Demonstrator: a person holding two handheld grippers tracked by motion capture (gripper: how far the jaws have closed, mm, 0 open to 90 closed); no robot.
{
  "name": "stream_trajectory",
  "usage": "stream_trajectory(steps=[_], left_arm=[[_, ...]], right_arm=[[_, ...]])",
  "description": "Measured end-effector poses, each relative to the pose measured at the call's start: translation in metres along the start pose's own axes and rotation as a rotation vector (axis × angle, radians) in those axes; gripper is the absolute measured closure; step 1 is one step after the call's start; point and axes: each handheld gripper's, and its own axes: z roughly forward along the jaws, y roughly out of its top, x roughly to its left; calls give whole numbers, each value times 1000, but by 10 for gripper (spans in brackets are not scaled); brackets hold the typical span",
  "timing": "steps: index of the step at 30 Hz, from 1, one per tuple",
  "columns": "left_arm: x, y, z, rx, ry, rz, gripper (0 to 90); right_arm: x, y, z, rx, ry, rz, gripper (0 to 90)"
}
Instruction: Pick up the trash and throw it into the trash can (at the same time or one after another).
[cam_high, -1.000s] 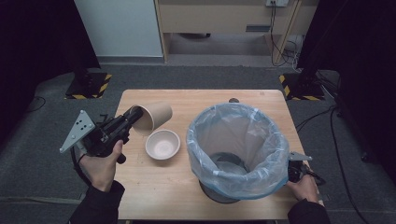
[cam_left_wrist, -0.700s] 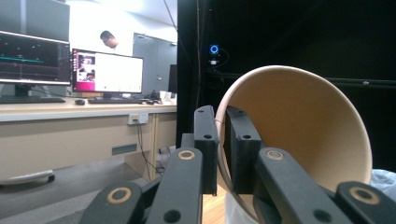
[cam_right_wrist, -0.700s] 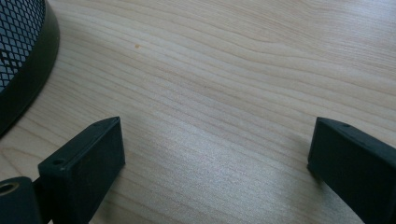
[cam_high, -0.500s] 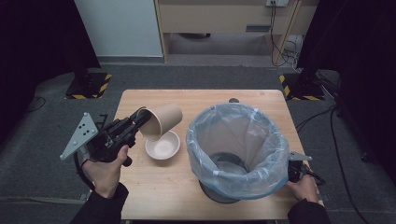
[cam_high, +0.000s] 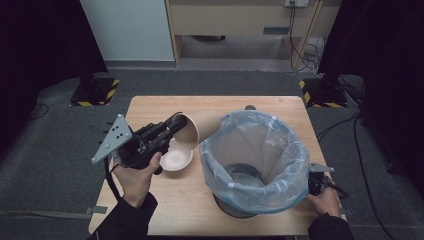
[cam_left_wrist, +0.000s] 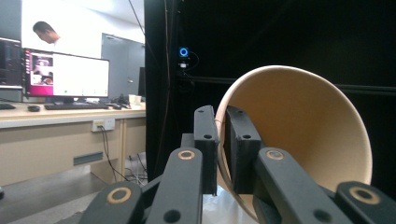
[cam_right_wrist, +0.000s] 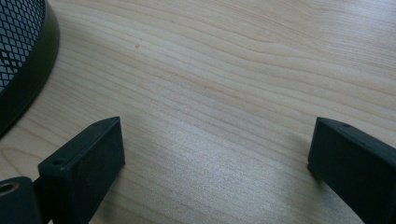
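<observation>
The left gripper (cam_high: 172, 131) pinches the rim of the cup (cam_high: 200, 127), one jaw inside, one outside; the cup hangs tilted, its base touching the bin (cam_high: 255, 195) liner – probably it goes in, but not yet. The bowl (cam_high: 176, 159) looks empty; the bin too. The right gripper (cam_right_wrist: 212, 154) rests wide open on the table (cam_right_wrist: 243, 70), holding nothing.

The high view looks forward and down on the table (cam_high: 165, 220). The right gripper view skims that table (cam_right_wrist: 224, 93) closely; the left gripper view faces level.
</observation>
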Motion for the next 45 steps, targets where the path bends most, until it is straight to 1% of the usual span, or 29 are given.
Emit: stream_trajectory(steps=[6, 8, 12, 17, 18, 19, 21, 24, 26, 30, 32, 35, 40, 43, 45], left_arm=[[-8, -5, 20, 28, -33, -4, 834], [-12, -10, 28, 48, -47, -7, 834], [-17, -18, 39, 86, -64, -5, 834], [-21, -28, 53, 132, -90, -14, 833], [-22, -30, 56, 144, -99, -17, 832], [-22, -33, 59, 152, -118, -25, 828], [-22, -35, 61, 148, -130, -32, 769], [-21, -35, 59, 135, -135, -42, 701], [-19, -34, 55, 120, -122, -36, 654], [-10, -27, 42, 99, -84, -19, 578], [-3, -23, 32, 92, -52, -7, 549], [8, -22, 18, 84, -5, -5, 504], [28, -25, -5, 101, 85, -2, 457], [39, -32, -16, 126, 146, 14, 423], [47, -38, -22, 143, 180, 12, 409]], right_arm=[[0, 0, 0, 0, 0, 0, 40], [0, 0, 0, 0, 0, 0, 40], [0, 0, 0, 0, 0, 0, 40], [0, 0, 0, 0, 0, 0, 40], [0, 0, 0, 0, 0, 0, 40], [0, 0, 0, 0, 0, 0, 40], [0, 0, 0, 0, 0, 0, 40], [0, 0, 0, 0, 0, 0, 40], [0, 0, 0, 0, 1, 0, 38], [0, 0, 0, 0, 1, -1, 38], [0, 0, 0, 0, 1, 0, 38], [0, 0, 0, 0, 1, -2, 38], [0, 0, 0, 0, 1, 0, 38], [0, 0, 0, 0, 0, -2, 38], [0, 0, 0, 0, 1, -1, 38]])
